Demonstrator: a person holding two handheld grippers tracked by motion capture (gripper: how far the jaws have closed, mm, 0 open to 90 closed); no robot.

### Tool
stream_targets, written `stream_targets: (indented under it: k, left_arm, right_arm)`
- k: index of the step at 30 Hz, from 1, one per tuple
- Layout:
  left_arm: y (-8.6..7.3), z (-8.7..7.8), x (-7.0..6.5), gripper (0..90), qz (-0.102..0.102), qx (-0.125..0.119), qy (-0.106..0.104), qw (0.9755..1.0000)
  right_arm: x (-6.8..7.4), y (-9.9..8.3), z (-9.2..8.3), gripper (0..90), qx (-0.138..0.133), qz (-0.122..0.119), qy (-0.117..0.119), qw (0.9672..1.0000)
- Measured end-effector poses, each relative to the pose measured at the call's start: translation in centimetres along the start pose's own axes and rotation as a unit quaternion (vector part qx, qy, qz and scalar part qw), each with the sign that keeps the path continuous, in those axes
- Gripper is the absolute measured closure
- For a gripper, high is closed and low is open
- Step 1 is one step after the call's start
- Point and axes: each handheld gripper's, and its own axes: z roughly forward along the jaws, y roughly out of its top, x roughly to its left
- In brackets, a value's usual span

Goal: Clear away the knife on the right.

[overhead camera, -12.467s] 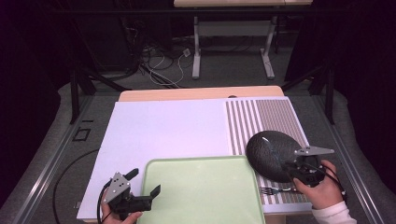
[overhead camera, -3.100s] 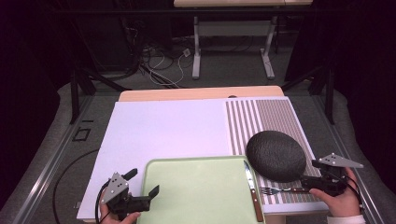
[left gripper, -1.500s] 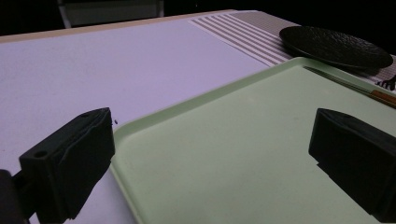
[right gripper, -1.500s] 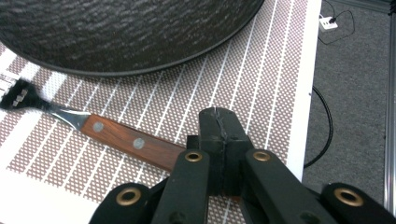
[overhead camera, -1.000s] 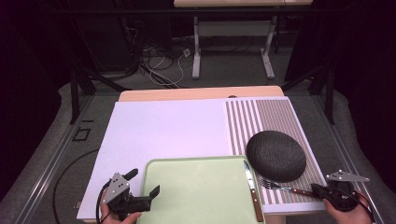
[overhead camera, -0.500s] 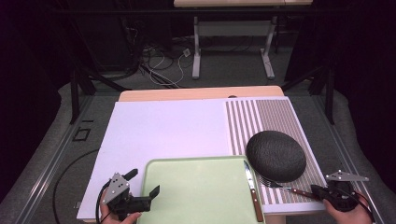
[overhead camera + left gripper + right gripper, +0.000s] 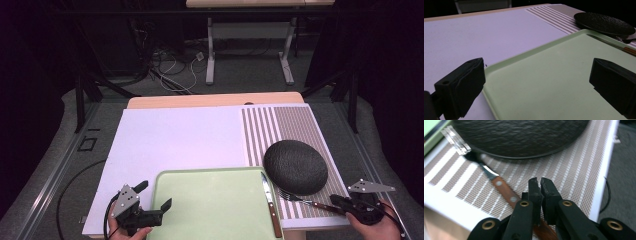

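Pinching its fingers nearly closed over the fork's (image 7: 504, 188) wooden handle, the right gripper (image 7: 540, 185) sits at the counter's near right edge; the fork's tines lie under the plate (image 7: 295, 166); the left gripper (image 7: 150, 200) gapes empty over the tray (image 7: 215, 210).

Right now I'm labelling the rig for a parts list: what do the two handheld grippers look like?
Both are black two-jaw tools. The left gripper has blocky jaws, a grey three-cornered plate and a trailing black cable. The right gripper has slim linkage arms with brass-coloured rivets, and the same grey plate.
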Motion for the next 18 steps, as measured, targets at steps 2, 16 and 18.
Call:
stream_targets:
  k: [2, 16, 18]
  left_arm:
    - [0.0, 0.0, 0.0, 0.7, -0.001, 0.000, 0.001, 1.0000]
    - [0.0, 0.0, 0.1, 0.7, -0.005, 0.000, 0.004, 1.0000]
    - [0.0, 0.0, 0.0, 0.7, -0.005, 0.000, 0.004, 1.0000]
  right_arm:
    - [0.1, 0.3, -0.1, 85.5, 0.006, -0.011, 0.008, 0.9999]
    - [0.2, 2.4, -0.5, 81.4, 0.036, -0.085, 0.069, 0.9934]
    - [0.1, 2.6, -0.5, 81.0, 0.041, -0.095, 0.075, 0.9918]
